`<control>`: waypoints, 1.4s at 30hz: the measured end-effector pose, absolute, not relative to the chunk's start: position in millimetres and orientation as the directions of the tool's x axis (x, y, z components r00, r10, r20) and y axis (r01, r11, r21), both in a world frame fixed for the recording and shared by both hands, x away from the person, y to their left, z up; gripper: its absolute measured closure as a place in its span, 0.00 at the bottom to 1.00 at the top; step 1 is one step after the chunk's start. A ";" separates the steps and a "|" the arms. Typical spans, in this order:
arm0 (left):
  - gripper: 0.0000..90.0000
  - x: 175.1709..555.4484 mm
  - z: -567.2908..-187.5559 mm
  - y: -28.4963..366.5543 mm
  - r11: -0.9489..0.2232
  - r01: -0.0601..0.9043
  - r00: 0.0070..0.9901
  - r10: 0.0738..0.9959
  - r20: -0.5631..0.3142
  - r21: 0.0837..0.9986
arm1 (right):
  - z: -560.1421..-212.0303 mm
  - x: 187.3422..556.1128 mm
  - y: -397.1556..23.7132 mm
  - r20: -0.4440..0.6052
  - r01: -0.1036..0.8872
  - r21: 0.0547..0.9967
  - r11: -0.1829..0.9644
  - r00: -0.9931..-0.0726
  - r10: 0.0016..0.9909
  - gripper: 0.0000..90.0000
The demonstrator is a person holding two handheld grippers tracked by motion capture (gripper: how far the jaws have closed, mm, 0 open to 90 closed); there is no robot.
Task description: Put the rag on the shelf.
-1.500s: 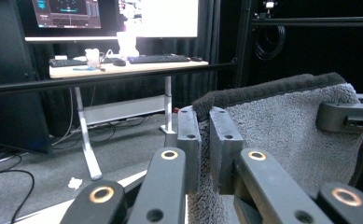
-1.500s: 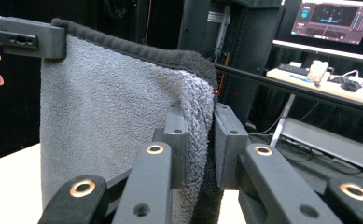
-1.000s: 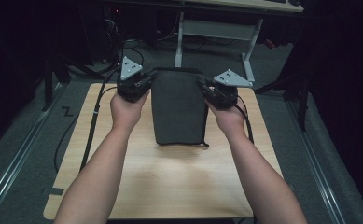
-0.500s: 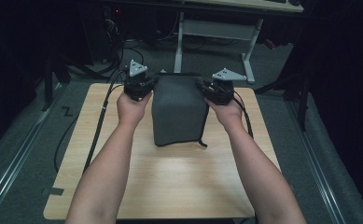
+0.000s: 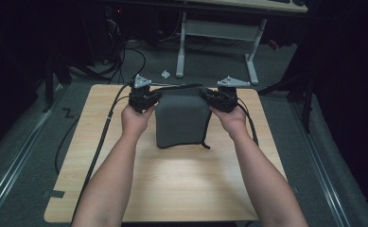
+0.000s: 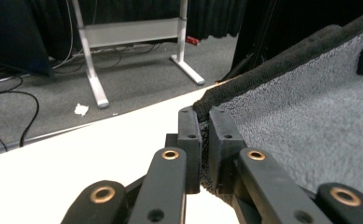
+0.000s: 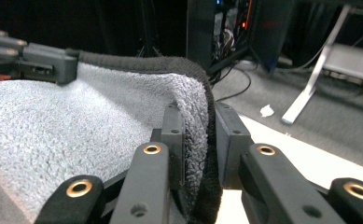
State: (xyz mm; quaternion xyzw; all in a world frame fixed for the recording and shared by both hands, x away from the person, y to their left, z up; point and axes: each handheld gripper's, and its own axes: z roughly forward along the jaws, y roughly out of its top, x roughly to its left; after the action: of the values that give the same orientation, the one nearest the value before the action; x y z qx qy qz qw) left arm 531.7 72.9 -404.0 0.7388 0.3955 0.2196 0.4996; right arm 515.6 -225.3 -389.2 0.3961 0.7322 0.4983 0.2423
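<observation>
A dark grey towel point(image 5: 180, 118) lies folded on a light wooden table point(image 5: 172, 189), its near edge resting on the tabletop and its far edge raised between two hand-held grippers; the towel sits in the far half of the table, roughly centred between its left and right sides; a thin dark cord or loop trails from the towel's near right corner.

Left gripper point(image 5: 149, 97), high view: held in the person's left hand point(image 5: 135, 118) at the towel's far left corner, a grey three-cornered plate on top, a black cable point(image 5: 101, 137) running back along the table's left side; left gripper view point(image 6: 203, 140): the two black jaws stand nearly together, pinching the towel's hemmed corner between the pads, the looped pile of the towel point(image 6: 310, 116) spreading away to the right.

Right gripper point(image 5: 212, 97), high view: held in the right hand point(image 5: 231, 118) at the towel's far right corner; right gripper view point(image 7: 198, 140): the jaws stand narrow, clamped on a thicker fold of the towel's edge point(image 7: 198, 116), the cloth bulging over the pads; the other gripper shows farther off at upper left, on the opposite corner.

Background: grey carpeted floor point(image 5: 210, 61), the white legs of a desk frame point(image 5: 217, 33) beyond the table, and a small white scrap point(image 5: 165, 74) on the floor
</observation>
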 end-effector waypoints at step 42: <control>0.94 521.7 -466.2 80.8 -0.163 0.484 0.618 0.760 -0.204 0.860 | -438.3 526.4 -237.7 0.217 0.488 0.870 0.079 -0.521 0.826 0.77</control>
State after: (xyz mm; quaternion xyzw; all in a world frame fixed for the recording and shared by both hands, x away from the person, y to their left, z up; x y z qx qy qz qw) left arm 521.7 80.8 -466.2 0.7498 0.4147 0.1386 0.4966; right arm 526.4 -237.7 -438.3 0.4593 0.7148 0.4996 0.1692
